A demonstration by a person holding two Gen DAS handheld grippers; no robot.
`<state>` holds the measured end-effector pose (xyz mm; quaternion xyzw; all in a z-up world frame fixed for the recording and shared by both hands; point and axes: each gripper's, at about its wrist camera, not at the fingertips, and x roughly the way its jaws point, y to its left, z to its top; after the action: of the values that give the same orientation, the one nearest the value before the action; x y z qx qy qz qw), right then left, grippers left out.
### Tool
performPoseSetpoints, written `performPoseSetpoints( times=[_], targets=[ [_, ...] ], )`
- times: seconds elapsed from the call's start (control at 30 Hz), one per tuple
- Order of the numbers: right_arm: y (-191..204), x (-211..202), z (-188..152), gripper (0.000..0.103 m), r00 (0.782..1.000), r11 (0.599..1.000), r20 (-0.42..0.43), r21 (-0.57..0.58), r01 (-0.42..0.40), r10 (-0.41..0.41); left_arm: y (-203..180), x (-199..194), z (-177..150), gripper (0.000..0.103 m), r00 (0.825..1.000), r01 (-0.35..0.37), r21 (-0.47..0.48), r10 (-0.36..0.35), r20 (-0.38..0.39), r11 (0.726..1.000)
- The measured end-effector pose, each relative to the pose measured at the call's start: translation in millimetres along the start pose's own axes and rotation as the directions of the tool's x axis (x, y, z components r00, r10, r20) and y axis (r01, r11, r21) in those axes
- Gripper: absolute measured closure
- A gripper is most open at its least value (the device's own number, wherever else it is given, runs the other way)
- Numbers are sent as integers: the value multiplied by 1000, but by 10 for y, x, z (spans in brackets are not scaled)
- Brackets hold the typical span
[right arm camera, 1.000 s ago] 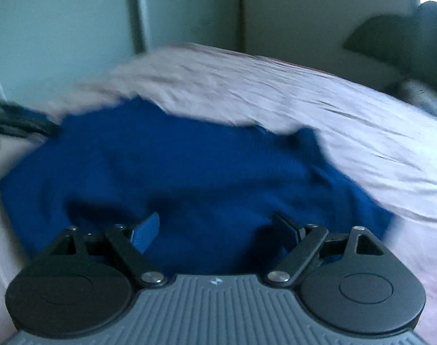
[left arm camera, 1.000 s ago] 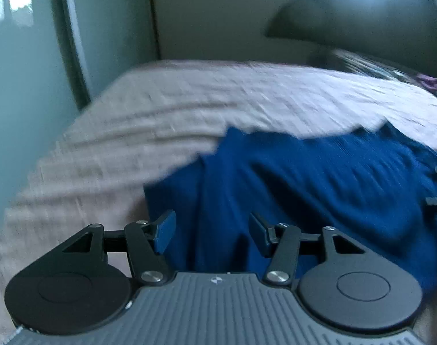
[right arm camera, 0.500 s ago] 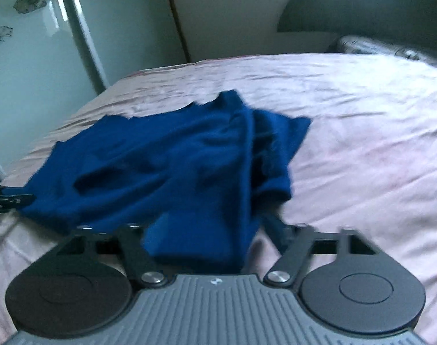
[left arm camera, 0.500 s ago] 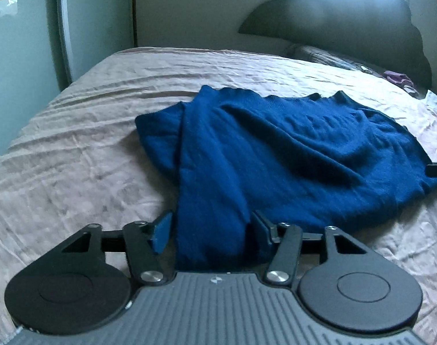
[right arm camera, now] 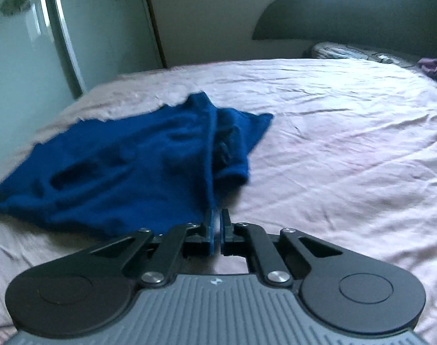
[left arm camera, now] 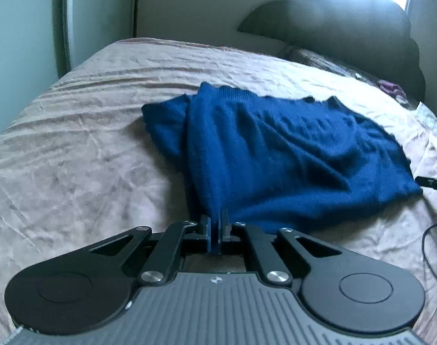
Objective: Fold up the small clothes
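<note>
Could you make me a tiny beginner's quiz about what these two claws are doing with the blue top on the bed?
1. True or false: the left claw stands wide open above the blue sweater.
2. What does the sweater lie on?
A. a wooden floor
B. a wrinkled pinkish bedsheet
C. a chair
3. What is pinched in the right claw?

Key
1. False. Its jaws have just closed and now pinch the sweater's near edge.
2. B
3. An edge of the same blue sweater, at its other near corner; these jaws have just closed too.
</note>
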<state>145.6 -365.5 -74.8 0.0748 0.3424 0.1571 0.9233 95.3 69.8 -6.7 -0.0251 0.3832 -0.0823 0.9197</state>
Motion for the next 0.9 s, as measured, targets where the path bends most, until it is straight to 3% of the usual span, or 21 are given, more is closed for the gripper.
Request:
performPoseSetpoints(
  times=[0.13,0.23,0.3,0.37,0.4,0.47,0.53,0.57,0.6,0.63,0.67,0.7,0.77,0.9],
  targets=[
    [-51,-33,-27,99,999,999,0,-5,46,-46,31,-33,14,98,1000,5,-4,-5,7,1000],
    [-69,-113,0,95,999,999,31,41,-30,29,13,1,21,97,1000,-7,-6,7,-9,1000],
    [-67,-97,17,78,997,994,36,85,-64,61,-25,30,0,96,1000,-25,2,25,-13,1000],
    [-49,-61,25,20,994,987,46,117,-106,102,-63,25,-15,93,999,-43,12,43,-6,999],
    [-27,-46,26,16,991,984,58,119,-129,123,-78,21,-19,91,999,-49,13,49,-4,999],
    [41,21,43,17,985,979,44,114,-171,167,-92,25,-24,82,998,-62,11,62,-4,998],
    [126,97,45,23,983,978,28,95,-183,181,-112,25,-25,82,997,-73,13,73,-3,997],
    [173,144,40,54,987,984,12,76,-162,162,-120,25,-26,82,997,-77,16,78,-3,997],
    [207,188,29,71,991,989,-1,62,-133,134,-130,23,-29,82,997,-81,19,81,-2,997],
    [212,217,16,80,995,993,1,58,-102,102,-140,27,-28,82,997,-81,23,81,-6,996],
    [190,215,10,87,994,992,9,67,-109,109,-148,26,-27,94,996,-83,29,84,-8,996],
    [160,197,9,93,994,991,18,83,-108,107,-150,23,-25,96,996,-84,32,84,-9,996],
    [135,134,-5,98,996,993,42,78,-88,85,-140,-5,-22,99,997,-78,26,78,-7,997],
    [199,-72,21,99,995,999,93,-29,31,-28,-110,-169,10,99,998,-63,8,63,26,998]
  ],
)
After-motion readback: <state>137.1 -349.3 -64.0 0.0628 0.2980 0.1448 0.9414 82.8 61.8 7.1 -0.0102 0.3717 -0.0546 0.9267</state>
